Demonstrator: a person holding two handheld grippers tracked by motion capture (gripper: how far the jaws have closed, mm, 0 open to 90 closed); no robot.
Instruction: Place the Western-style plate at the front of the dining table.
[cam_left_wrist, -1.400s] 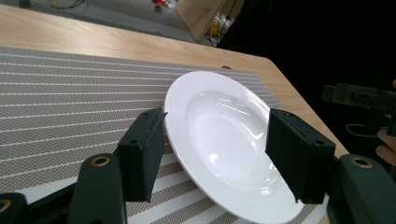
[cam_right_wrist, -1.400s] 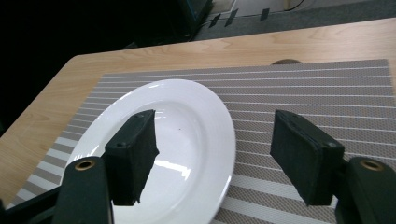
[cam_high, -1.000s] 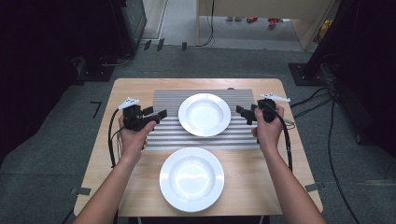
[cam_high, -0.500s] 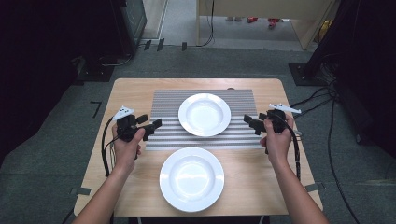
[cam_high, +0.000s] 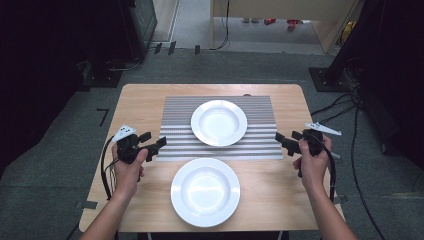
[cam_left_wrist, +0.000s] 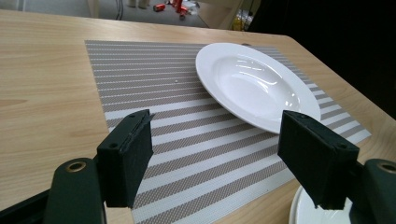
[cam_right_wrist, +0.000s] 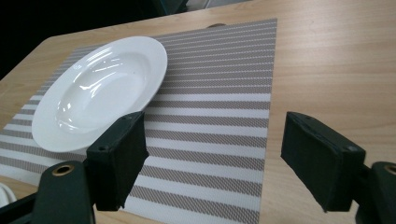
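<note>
Placemat (cam_high: 217, 128) edges sit just ahead of both sets of jaws — left gripper (cam_high: 156, 143) near its left corner, right gripper (cam_high: 283, 142) beside its right edge, both standing wide apart with nothing between them. Risk: tugging the striped mat unevenly could slide the far plate (cam_high: 219, 122) off it. Near plate (cam_high: 205, 191) rests on bare table (cam_high: 140, 102).

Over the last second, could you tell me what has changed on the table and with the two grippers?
Both hands drew back toward the person and outward: the left gripper off the striped mat's left part to its near left corner, the right gripper just off its right edge. Both are open, holding nothing. The plate on the mat and the near plate stayed put.
</note>
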